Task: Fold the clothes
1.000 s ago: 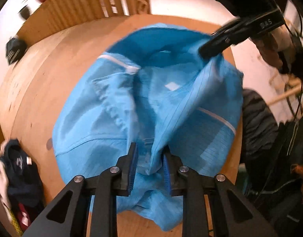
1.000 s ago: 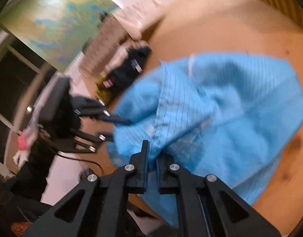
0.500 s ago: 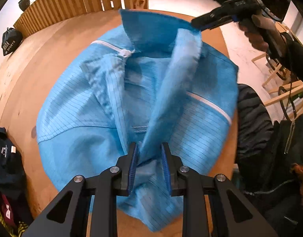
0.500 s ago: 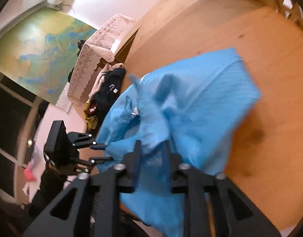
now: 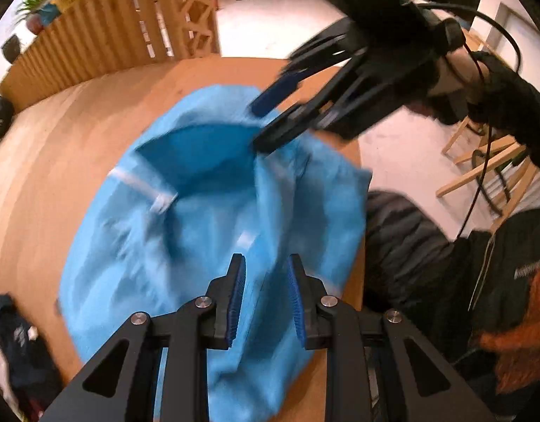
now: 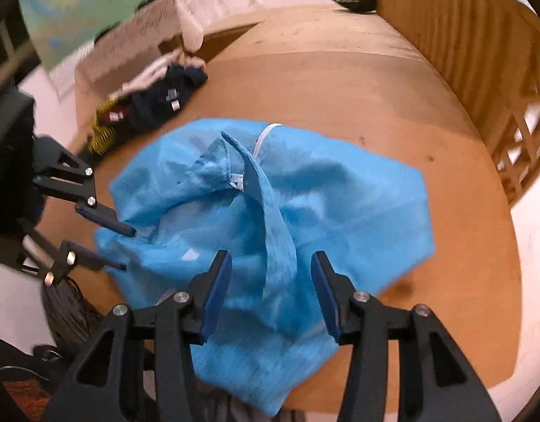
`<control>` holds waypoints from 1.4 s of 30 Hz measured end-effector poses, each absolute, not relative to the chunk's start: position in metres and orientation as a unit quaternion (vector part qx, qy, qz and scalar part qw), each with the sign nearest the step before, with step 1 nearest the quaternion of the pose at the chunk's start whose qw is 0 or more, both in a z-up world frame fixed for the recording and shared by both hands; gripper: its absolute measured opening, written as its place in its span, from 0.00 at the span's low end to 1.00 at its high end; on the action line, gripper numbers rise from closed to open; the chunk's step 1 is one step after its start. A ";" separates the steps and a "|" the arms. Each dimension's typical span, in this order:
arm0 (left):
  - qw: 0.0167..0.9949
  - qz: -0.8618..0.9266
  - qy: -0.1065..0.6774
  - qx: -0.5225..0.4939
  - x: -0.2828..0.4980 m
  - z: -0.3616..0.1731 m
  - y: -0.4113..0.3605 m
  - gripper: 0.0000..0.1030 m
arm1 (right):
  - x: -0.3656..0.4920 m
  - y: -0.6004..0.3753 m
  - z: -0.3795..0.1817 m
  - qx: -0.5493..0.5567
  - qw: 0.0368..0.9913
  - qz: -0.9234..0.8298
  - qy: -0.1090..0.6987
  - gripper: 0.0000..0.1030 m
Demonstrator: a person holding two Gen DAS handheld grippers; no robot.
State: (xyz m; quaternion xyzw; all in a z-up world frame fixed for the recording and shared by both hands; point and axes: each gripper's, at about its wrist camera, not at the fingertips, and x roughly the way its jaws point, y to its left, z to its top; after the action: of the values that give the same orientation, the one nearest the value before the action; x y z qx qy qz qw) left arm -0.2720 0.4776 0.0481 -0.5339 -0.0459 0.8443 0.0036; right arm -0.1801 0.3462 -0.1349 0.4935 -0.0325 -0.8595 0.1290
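A bright blue pinstriped garment with a white zip lies rumpled on the round wooden table; it also shows in the right wrist view. My left gripper is open just above its near part, holding nothing; it appears at the left of the right wrist view. My right gripper is open wide over a raised fold of the cloth; it appears over the garment's far edge in the left wrist view.
A pile of dark and pale clothes lies at the table's edge. A dark padded jacket hangs beside the table. A wooden slatted fence runs behind the table, and wooden chairs stand at the right.
Both grippers have let go of the blue garment and opened. The cloth has dropped onto the table, and both grippers have lifted slightly.
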 end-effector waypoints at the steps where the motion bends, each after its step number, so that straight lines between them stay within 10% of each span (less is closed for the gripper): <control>1: 0.007 0.845 -0.049 -0.533 -0.280 0.046 0.477 0.23 | -0.188 0.345 -0.136 0.500 0.124 -0.856 -0.029 0.45; 6: -0.016 0.843 -0.093 -0.530 -0.304 0.025 0.476 0.23 | -0.218 0.367 -0.154 0.528 0.164 -0.821 -0.146 0.43; 10: -0.008 0.840 -0.104 -0.533 -0.308 0.015 0.481 0.23 | -0.225 0.375 -0.173 0.553 0.171 -0.799 -0.161 0.08; 23: 0.001 0.828 -0.095 -0.553 -0.289 0.005 0.497 0.23 | -0.208 0.393 -0.202 0.522 0.292 -0.698 -0.394 0.05; 33: -0.029 0.828 -0.073 -0.555 -0.311 0.048 0.456 0.28 | -0.186 0.381 -0.157 0.527 0.163 -0.821 -0.146 0.05; 42: 0.004 0.810 -0.068 -0.583 -0.303 0.071 0.475 0.34 | -0.143 0.376 -0.116 0.462 0.153 -0.869 -0.087 0.15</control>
State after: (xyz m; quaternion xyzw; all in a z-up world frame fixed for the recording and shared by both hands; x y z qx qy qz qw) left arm -0.3026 0.4748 0.0706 -0.5826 -0.0680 0.8099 0.0040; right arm -0.1433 0.3759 -0.1161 0.4617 -0.0867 -0.8694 0.1534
